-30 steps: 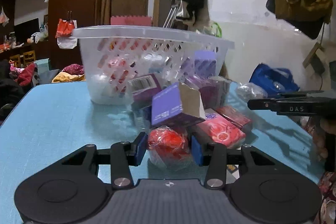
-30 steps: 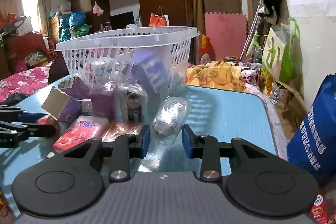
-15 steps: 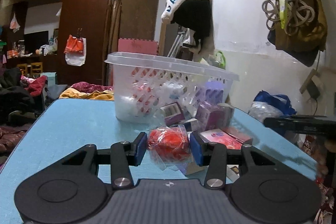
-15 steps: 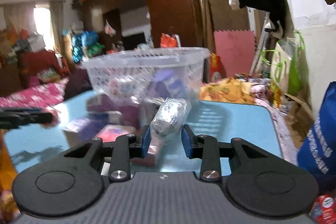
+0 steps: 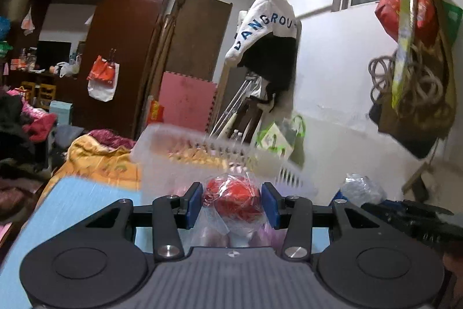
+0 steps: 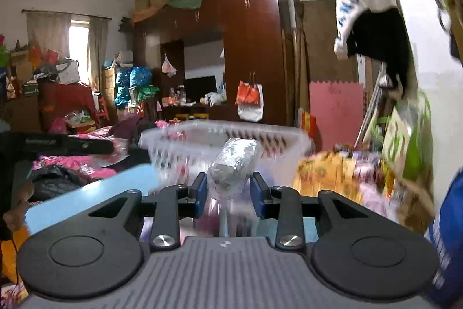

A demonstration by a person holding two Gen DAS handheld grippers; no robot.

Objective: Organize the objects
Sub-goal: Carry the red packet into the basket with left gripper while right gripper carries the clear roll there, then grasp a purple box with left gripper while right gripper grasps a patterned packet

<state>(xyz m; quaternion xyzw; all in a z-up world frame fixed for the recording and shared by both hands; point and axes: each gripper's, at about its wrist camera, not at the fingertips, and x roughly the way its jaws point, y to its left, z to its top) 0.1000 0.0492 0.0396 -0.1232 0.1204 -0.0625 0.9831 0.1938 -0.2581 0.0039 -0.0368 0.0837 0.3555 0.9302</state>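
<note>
In your left wrist view, your left gripper (image 5: 231,204) has its fingers (image 5: 194,204) closed narrow on a red ball in clear plastic wrap (image 5: 231,194), held above the blue worktop (image 5: 72,207) just before the white basket (image 5: 202,146); the right gripper's wrapped bundle shows at the right. A second ago the ball sat among boxes on the worktop; now it rides higher, at the rim's level. In your right wrist view, your right gripper (image 6: 228,194) pinches a silver wrapped bundle (image 6: 234,161), its long axis pointing away toward the basket and tilted up, likewise lifted.
</note>
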